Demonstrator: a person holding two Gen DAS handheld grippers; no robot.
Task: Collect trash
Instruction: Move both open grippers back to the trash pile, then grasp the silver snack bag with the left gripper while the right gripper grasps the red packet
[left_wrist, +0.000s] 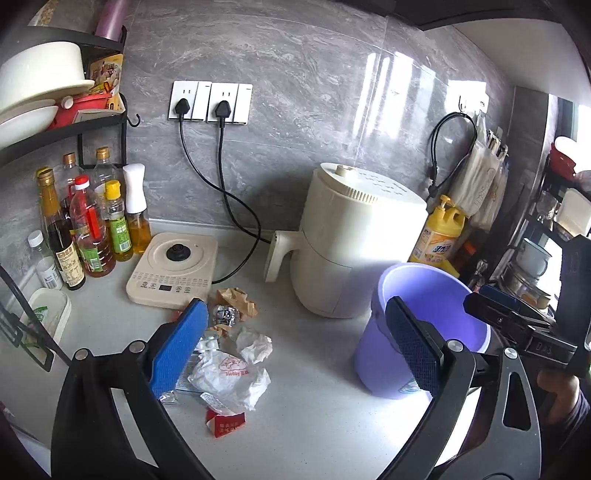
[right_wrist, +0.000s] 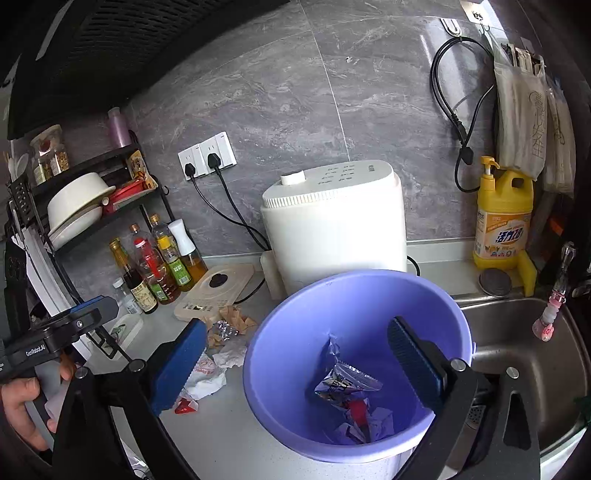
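A purple bucket (left_wrist: 424, 295) stands on the white counter; the right wrist view looks into it (right_wrist: 295, 332), where a foil snack wrapper (right_wrist: 345, 380) and crumpled paper (right_wrist: 369, 424) lie. A trash pile lies to its left: a white printed wrapper (left_wrist: 229, 376), white tissue (left_wrist: 255, 343), foil ball (left_wrist: 225, 315), brown paper (left_wrist: 236, 297) and a red packet (left_wrist: 225, 422). My left gripper (left_wrist: 295, 347) is open and empty above the counter, between pile and bucket. My right gripper (right_wrist: 295, 362) is open and empty over the bucket's mouth.
A cream air fryer (left_wrist: 351, 236) stands behind the bucket, an induction cooker (left_wrist: 173, 269) and oil bottles (left_wrist: 88, 225) to the left. A yellow detergent bottle (right_wrist: 502, 218) and a steel sink (right_wrist: 524, 354) are at the right. A dish rack (right_wrist: 81, 206) is far left.
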